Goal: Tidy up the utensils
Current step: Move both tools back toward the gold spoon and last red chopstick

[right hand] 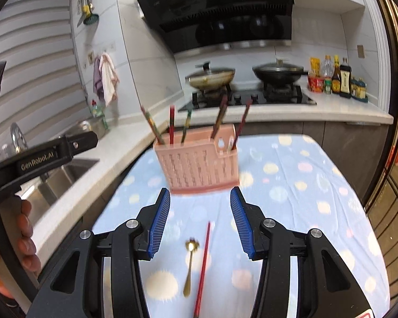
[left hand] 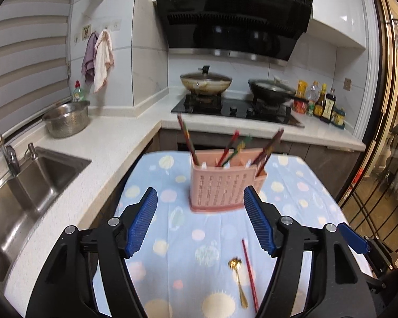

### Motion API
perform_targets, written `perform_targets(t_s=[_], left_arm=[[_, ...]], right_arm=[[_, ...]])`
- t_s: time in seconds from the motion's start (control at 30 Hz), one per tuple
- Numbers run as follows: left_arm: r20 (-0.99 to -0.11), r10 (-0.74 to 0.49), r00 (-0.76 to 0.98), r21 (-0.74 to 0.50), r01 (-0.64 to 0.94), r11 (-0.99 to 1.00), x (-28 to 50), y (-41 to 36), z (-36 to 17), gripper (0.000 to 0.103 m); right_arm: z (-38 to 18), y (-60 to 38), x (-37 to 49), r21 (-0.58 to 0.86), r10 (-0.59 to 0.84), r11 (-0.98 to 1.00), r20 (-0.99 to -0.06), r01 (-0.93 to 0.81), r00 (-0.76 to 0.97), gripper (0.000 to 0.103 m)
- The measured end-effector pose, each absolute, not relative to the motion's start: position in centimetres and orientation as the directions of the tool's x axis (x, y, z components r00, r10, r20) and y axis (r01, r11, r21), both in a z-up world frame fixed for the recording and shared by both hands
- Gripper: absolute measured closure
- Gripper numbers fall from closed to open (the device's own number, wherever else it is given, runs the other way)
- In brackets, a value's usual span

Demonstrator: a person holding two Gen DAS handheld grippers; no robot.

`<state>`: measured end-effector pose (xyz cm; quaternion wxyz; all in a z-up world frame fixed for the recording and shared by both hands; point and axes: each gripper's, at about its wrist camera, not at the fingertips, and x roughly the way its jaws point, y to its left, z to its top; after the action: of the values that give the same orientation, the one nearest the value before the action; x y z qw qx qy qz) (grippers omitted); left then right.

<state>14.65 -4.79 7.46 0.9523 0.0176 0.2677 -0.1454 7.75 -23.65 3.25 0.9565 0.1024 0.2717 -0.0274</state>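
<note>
A pink slotted utensil holder [left hand: 221,185] stands on the blue dotted tablecloth [left hand: 199,228] with several chopsticks [left hand: 187,139] upright in it; it also shows in the right wrist view [right hand: 199,169]. A gold spoon [left hand: 237,278] and a red chopstick [left hand: 249,273] lie side by side on the cloth in front of it, also in the right wrist view as spoon [right hand: 189,267] and chopstick [right hand: 203,267]. My left gripper [left hand: 200,201] is open and empty above the cloth. My right gripper [right hand: 200,201] is open and empty, above the spoon and chopstick.
A steel sink [left hand: 26,193] and a colander [left hand: 66,122] sit on the white counter at left. A hob with two lidded woks [left hand: 205,83] and sauce bottles [left hand: 323,104] is behind the table. A glass door [left hand: 384,159] is at right.
</note>
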Motion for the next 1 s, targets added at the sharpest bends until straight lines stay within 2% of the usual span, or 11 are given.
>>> perform_targets(t_s=[0.27, 0.43, 0.63, 1.0], left_arm=[[-0.645, -0.236, 0.727, -0.035, 0.28, 0.959, 11.8, -4.3, 0.3, 0.039], [-0.697, -0.216, 0.684, -0.03, 0.273, 0.961, 10.5, -3.8, -2.6, 0.039], [-0.74, -0.203, 0.641, -0.034, 0.266, 0.963, 9.4, -3.5, -5.2, 0.039], [-0.774, -0.184, 0.606, -0.019, 0.269, 0.963, 9.0, -3.8, -7.0, 0.039]], right_arm=[[-3.7, -22.2, 4.6, 0.177, 0.033, 0.977, -0.67, 0.116, 0.742, 0.057], [-7.1, -21.0, 3.1, 0.165, 0.05, 0.981, -0.733, 0.106, 0.679, 0.057], [-10.0, -19.9, 1.8, 0.153, 0.061, 0.984, -0.77, 0.091, 0.635, 0.057], [-11.6, -19.6, 2.1, 0.145, 0.054, 0.984, -0.792, 0.102, 0.608, 0.057]])
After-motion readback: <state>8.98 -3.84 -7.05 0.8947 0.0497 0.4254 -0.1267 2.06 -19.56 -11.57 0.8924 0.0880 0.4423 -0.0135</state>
